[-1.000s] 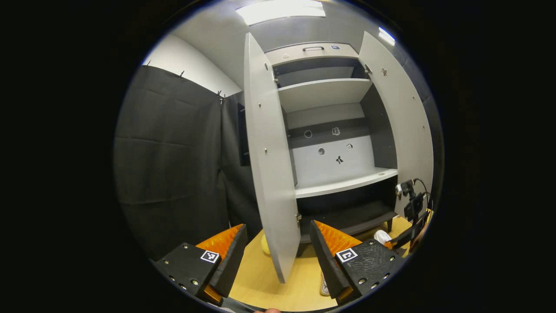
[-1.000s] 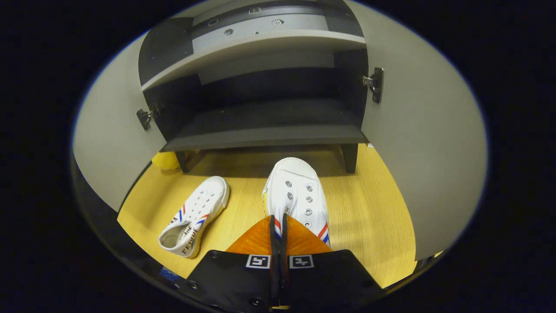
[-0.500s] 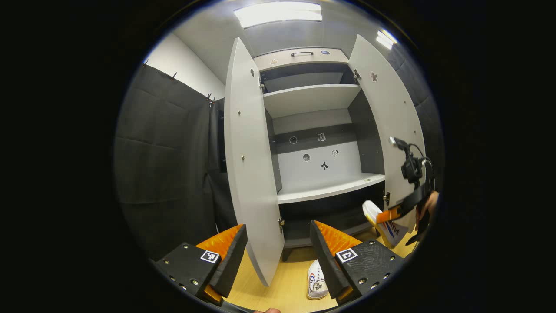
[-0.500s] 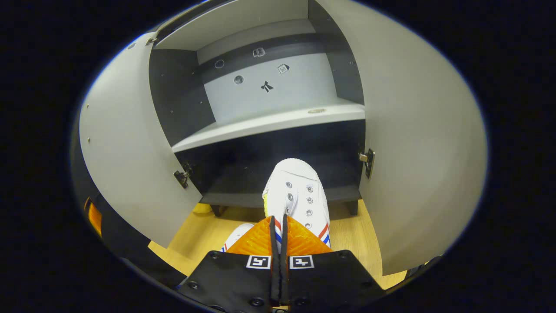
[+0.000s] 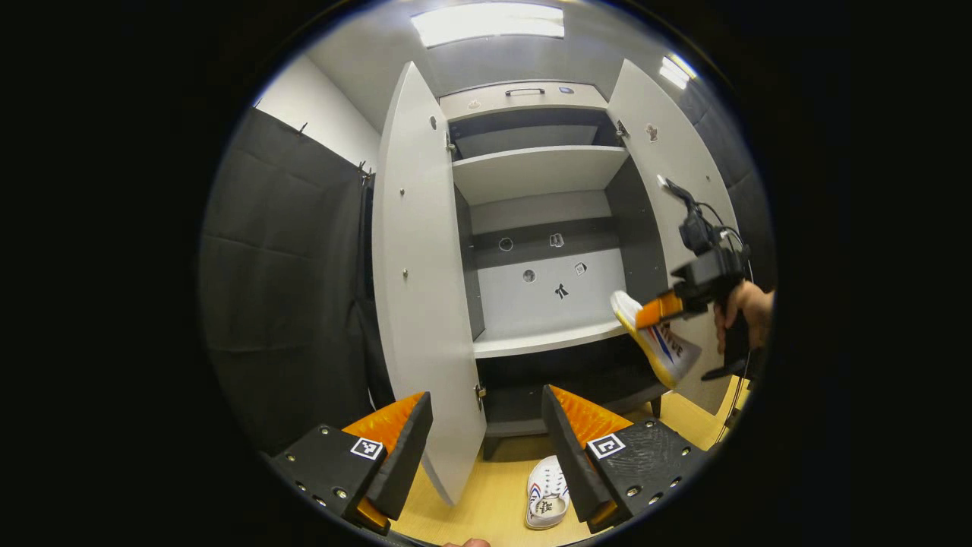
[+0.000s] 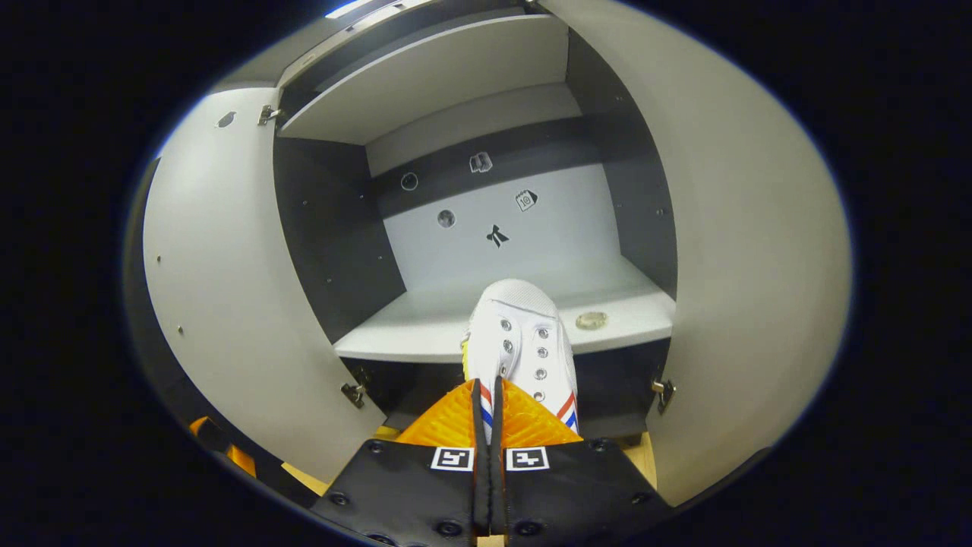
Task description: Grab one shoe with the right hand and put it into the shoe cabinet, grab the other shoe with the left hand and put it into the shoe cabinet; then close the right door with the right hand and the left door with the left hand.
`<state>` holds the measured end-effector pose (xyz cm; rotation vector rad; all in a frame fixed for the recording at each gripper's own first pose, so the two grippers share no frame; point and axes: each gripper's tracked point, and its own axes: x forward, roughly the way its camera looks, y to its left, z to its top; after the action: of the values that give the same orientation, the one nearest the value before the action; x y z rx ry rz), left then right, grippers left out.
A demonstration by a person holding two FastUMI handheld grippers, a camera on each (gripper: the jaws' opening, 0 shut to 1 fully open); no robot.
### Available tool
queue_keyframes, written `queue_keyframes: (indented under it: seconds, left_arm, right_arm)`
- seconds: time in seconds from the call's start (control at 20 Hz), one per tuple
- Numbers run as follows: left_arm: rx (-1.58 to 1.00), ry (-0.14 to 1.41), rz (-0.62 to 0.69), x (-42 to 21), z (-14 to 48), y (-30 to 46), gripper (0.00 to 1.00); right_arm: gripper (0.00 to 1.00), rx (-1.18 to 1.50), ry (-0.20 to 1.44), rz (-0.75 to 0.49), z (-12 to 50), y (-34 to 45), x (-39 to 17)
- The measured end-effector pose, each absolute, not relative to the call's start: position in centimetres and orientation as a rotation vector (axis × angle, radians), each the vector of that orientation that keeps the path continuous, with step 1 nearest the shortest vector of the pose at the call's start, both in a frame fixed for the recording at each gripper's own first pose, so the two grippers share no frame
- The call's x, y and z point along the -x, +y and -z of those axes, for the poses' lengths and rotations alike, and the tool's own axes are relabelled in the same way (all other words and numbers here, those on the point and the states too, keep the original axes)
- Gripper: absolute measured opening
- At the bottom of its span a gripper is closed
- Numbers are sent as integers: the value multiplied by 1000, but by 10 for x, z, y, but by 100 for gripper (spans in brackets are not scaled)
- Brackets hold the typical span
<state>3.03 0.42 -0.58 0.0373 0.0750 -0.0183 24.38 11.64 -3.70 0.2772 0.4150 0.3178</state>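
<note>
Right gripper (image 6: 486, 425): fingers pressed together on the heel edge of a white shoe (image 6: 524, 342), toe pointing at 12 o'clock toward the middle shelf (image 6: 425, 327) of the shoe cabinet (image 6: 326, 228). In the left gripper view that shoe (image 5: 657, 342) hangs at 3 o'clock, in front of the right door (image 5: 668, 175), held by a hand (image 5: 748, 308). Left gripper (image 5: 486, 441): fingers spread wide, holding nothing. Second shoe (image 5: 547, 497) lies on the wooden floor (image 5: 471, 509) at 6 o'clock, beside the left door (image 5: 418, 289). Both doors stand open.
</note>
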Motion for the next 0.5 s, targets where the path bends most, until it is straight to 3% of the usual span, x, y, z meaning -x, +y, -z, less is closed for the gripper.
queue_keyframes:
  seconds: [0.5]
  left_arm:
    - [-29, 112, -1, -44, 19, 11, 79]
  right_arm:
    - [1, -316, 289, -229, -11, 115, -375]
